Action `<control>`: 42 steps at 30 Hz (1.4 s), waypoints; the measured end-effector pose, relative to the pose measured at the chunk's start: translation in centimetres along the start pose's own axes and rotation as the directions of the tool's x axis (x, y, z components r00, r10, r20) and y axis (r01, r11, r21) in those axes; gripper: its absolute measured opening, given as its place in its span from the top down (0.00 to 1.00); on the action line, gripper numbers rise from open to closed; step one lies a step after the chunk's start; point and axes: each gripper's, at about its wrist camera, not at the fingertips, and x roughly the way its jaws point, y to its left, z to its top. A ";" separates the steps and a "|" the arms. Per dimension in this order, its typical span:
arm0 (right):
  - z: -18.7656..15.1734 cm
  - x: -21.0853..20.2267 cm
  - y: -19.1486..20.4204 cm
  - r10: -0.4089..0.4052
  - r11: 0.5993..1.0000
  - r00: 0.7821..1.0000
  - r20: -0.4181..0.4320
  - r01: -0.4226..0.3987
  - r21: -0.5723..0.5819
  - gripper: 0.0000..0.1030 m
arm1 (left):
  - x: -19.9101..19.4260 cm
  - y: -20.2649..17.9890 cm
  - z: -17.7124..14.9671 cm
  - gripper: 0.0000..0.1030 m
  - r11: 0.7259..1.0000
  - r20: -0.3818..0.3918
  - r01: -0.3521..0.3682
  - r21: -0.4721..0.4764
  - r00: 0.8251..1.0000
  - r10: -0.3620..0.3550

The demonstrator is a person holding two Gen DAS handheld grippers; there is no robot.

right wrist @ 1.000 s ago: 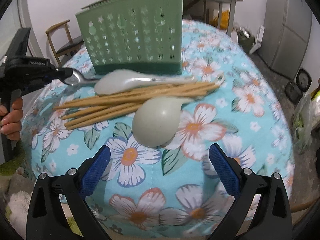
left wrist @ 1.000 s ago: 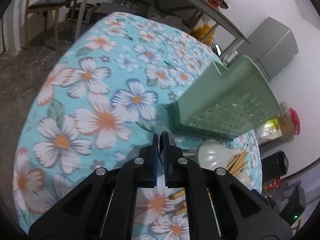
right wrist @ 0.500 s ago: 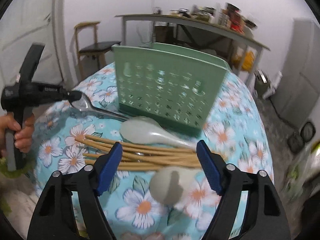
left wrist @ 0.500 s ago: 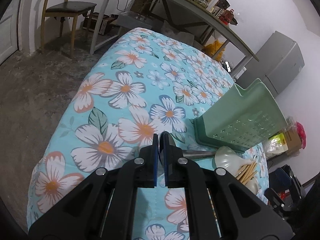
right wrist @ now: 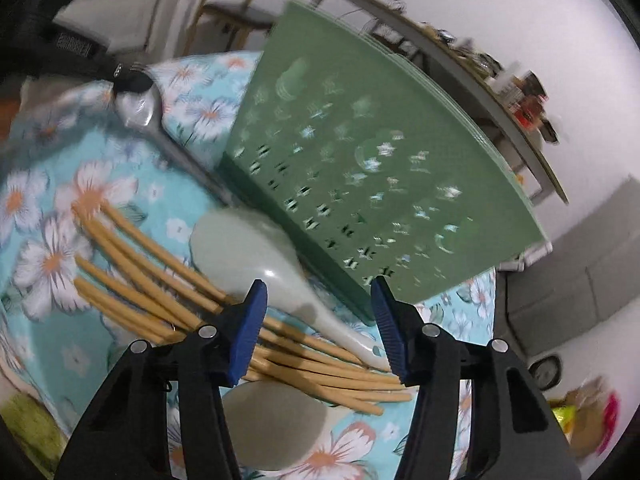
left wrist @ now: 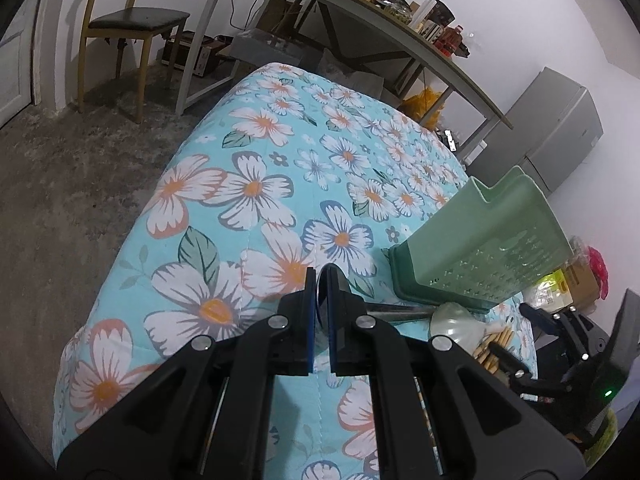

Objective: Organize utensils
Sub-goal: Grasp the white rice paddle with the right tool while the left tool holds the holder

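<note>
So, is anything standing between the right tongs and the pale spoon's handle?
Nothing visible. The right tongs have just been closing with the pale spoon handle between them, untouched; the chopsticks lie under it, not in the way.

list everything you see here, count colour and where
utensil caddy: 1, green, perforated, on the floral cloth
metal spoon: 1, silver, bowl clamped in the left gripper, handle running toward the caddy base
chopsticks: a bundle, count unclear, tan, lying in front of the caddy
ladle-style spoons: 2, pale grey-green, one across the chopsticks, one nearer the camera
tablecloth: 1, turquoise with white flowers
chair: 1, wooden, dark seat, background
long table: 1, cluttered, by the wall
left gripper: shut on the spoon
right gripper: jaws just closing, nothing gripped
</note>
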 end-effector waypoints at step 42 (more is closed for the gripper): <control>4.5 3.4 4.7 0.133 0.982 0.986 -0.097 -0.144 -0.123 0.35 | 1.8 2.1 0.4 0.96 0.997 -0.003 0.036 -0.064 0.999 -0.037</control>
